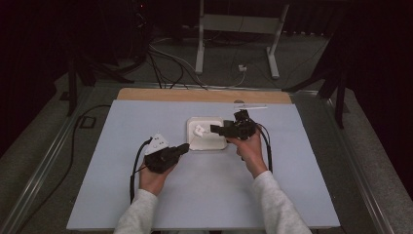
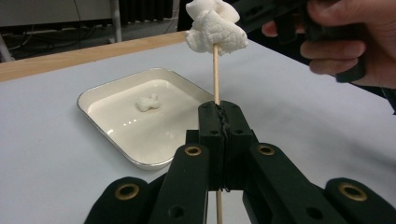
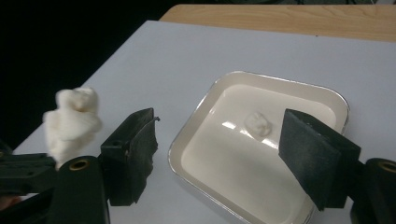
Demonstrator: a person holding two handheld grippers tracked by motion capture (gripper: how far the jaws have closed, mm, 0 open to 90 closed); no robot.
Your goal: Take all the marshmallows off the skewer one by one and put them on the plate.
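My left gripper is shut on a thin wooden skewer that stands upright between its jaws. Soft white marshmallow pieces sit bunched on the skewer's top end. From above, the left gripper is at the tray's near left corner, and the skewered marshmallows hang over the tray. My right gripper is open with nothing between its pads. It hovers over the cream tray, just right of the skewered marshmallows. One marshmallow lies in the tray.
The tray sits mid-table on a pale blue sheet. A wooden strip runs along the far edge, with a thin pale stick lying near it. Beyond the table are a metal stand and cables on the floor.
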